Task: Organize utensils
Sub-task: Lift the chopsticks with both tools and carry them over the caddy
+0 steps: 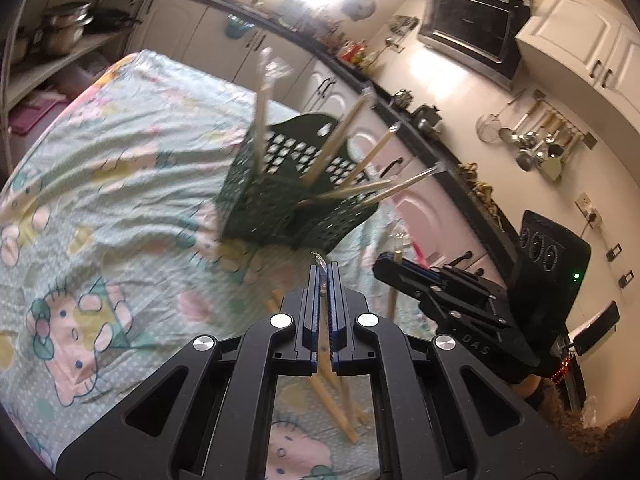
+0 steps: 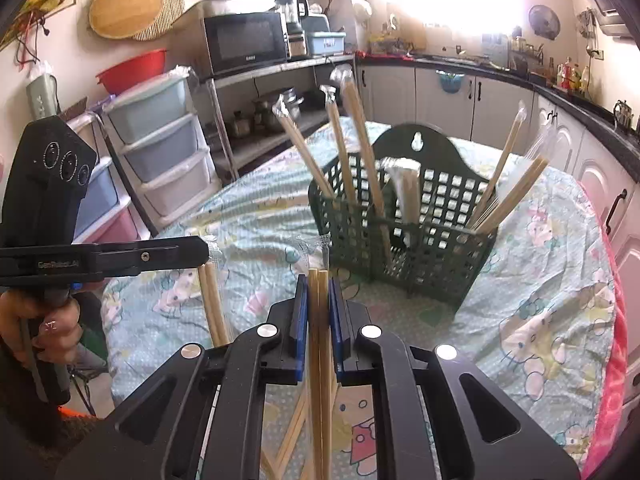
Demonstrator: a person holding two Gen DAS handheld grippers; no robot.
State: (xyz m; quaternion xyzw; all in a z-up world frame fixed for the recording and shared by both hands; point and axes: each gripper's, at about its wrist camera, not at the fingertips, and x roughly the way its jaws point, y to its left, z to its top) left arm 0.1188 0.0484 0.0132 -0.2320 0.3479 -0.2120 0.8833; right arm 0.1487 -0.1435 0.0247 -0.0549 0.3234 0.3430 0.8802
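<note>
You are working in a home kitchen: a dark countertop (image 1: 436, 144) runs along white cabinets (image 1: 576, 36), with a toaster oven (image 1: 472, 20) mounted on the wall and ladles and spoons (image 1: 540, 144) hanging from a rail. On your other side stand a microwave (image 2: 244, 40) on a metal shelf, steel pots (image 2: 280, 108) beneath it, plastic drawer units (image 2: 160, 136) and a red basin (image 2: 132, 68). The table in front of you wears a cartoon-print cloth (image 2: 540, 280), which marks this as a lived-in household.

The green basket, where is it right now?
The green basket stands upright on the cartoon-print cloth, just beyond the right gripper in its own view, with wrapped chopsticks sticking out of it.
</note>
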